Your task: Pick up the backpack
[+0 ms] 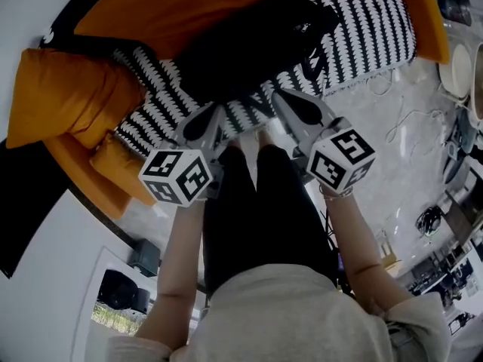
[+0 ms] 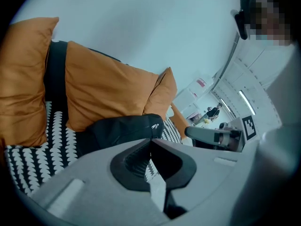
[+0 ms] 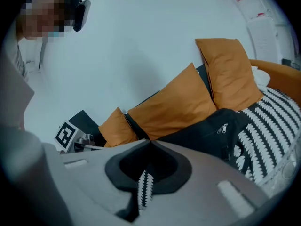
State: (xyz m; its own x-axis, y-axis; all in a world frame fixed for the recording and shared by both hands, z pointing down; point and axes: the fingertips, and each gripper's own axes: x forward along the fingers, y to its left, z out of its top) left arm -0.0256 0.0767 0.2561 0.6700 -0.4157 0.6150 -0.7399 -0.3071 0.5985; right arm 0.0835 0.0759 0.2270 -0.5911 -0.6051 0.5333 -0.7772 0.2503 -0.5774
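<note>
**Both tools shut and empty; backpack on sofa, untouched**

- Backpack (image 1: 249,44): black, lying flat on the sofa seat on top of the black-and-white patterned cover (image 1: 362,36). Its far side sits against a large orange cushion (image 1: 173,6). 1 silver zip pull (image 3: 221,129) shows on the side facing the tools.
- Left tool (image 2: 151,139): jaws fully together, tips meeting, nothing between them. In the head view it points at the near-left part of the backpack, with its tips over the patterned cover. It sits near the bag with no contact visible.
- Right tool (image 3: 149,141): jaws fully together, nothing gripped. Only the patterned cover shows through the gap behind the closed tips. In the head view it sits right of the left tool, aimed at the near edge of the backpack. No contact visible here either.
- The 2 tools sit side by side, apart from each other, angled downward toward the sofa. Left marker cube (image 1: 177,176) and right marker cube (image 1: 341,159) are both nearer the person than the jaws.
- A 2nd orange cushion (image 1: 64,96) stands at the left end of the sofa, well apart from the backpack.
- The person's legs in black trousers (image 1: 264,217) are between the 2 forearms, close to the near edge of the sofa.
- Pale marbled floor (image 1: 377,172) lies to the right, with thin light cables (image 1: 411,119) on it.
</note>
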